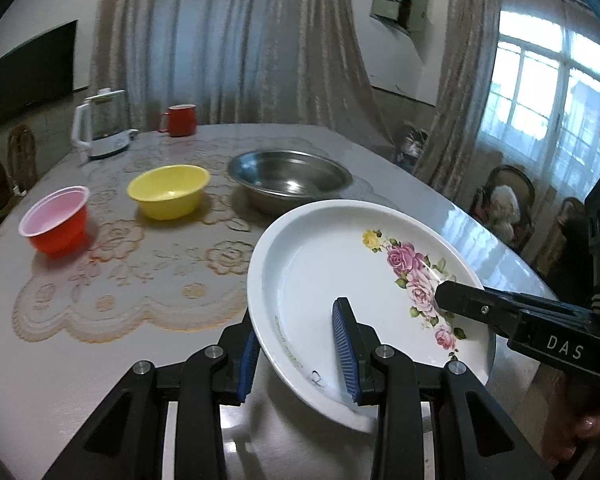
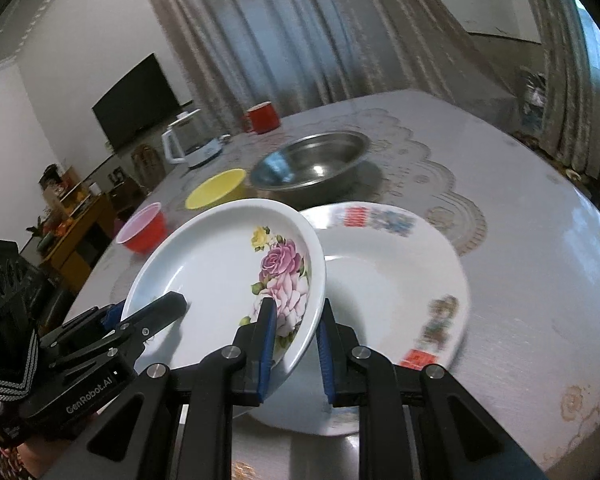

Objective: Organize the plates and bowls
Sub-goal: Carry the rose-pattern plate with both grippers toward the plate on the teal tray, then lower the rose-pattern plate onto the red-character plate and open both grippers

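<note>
Both tools straddle the rose plate's (image 2: 220,268) rim: left tool (image 1: 300,354) at its near-left edge, right tool (image 2: 296,350) opposite. Plate rides tilted above the second plate (image 2: 392,276) on the counter (image 2: 520,240). Level it, centre, lower, then release.

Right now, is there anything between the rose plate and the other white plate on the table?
Nothing visible. The rose plate, gripped at its rim by both hand-held grippers, hangs tilted directly over the other white plate, overlapping its left edge.
</note>
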A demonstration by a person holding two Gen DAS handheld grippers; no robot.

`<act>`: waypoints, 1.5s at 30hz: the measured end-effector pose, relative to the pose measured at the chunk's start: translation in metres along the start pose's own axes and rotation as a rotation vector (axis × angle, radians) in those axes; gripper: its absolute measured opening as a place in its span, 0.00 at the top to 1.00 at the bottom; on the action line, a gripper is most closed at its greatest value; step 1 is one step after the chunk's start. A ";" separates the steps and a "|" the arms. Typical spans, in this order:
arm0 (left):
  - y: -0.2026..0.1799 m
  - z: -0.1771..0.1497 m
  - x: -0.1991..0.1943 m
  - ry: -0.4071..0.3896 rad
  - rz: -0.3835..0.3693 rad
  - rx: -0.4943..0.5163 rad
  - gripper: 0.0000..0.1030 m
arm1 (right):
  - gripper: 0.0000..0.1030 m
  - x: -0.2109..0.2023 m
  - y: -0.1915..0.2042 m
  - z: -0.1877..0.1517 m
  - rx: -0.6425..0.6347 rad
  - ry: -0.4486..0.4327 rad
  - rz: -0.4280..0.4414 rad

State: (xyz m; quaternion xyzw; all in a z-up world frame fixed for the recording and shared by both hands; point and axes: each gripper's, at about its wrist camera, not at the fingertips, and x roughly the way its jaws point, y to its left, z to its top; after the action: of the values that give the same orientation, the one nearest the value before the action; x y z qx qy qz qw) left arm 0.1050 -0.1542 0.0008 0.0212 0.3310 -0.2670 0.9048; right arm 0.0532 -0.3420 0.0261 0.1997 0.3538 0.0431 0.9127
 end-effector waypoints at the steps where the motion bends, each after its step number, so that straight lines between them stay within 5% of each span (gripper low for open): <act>1: -0.003 0.000 0.003 0.010 -0.008 0.000 0.66 | 0.82 0.000 -0.004 0.000 0.008 0.003 -0.006; 19: -0.028 0.012 0.057 0.135 -0.045 0.059 0.65 | 0.81 0.012 -0.049 0.004 0.069 0.086 -0.108; 26: -0.029 0.015 0.059 0.125 -0.028 0.062 0.64 | 0.76 0.020 -0.037 0.008 0.000 0.117 -0.171; 45: -0.032 0.012 0.053 0.095 0.068 0.110 0.65 | 0.74 0.033 -0.037 0.012 -0.007 0.156 -0.161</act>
State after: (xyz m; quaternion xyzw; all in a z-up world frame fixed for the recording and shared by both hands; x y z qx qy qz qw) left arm 0.1299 -0.2091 -0.0175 0.0950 0.3575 -0.2527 0.8940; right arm 0.0835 -0.3724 -0.0011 0.1635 0.4383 -0.0136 0.8837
